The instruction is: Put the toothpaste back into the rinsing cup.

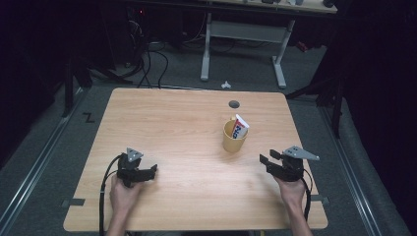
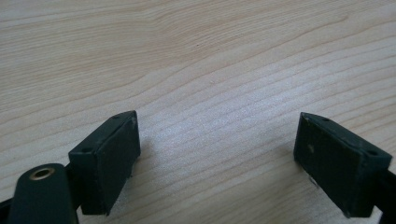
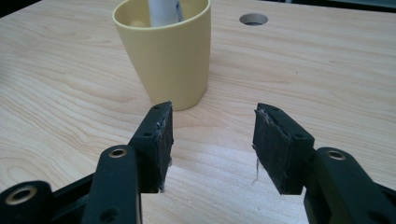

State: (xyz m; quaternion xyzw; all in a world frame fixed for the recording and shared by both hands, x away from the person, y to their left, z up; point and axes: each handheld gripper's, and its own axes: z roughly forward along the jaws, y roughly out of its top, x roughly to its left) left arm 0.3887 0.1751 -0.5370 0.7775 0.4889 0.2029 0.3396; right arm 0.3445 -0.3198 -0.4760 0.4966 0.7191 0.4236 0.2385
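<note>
A yellow cup [image 1: 234, 137] stands upright right of the table's middle, with a white tube [image 1: 239, 127] leaning inside it. In the right gripper view the cup [image 3: 165, 52] is just beyond the jaws, and the tube [image 3: 164, 11] sticks out of its top. My right gripper [image 1: 265, 160] rests low at the table's front right, open, nothing between its pads [image 3: 161, 149]. My left gripper [image 1: 151, 170] sits at the front left, jaws wide apart over bare wood [image 2: 215, 140], holding nothing.
The light wooden table [image 1: 162, 123] has a round cable hole [image 1: 234, 103] near its far edge, behind the cup. Beyond the table are a white desk frame [image 1: 243, 34] and cables on a grey floor. Metal rails run along both sides.
</note>
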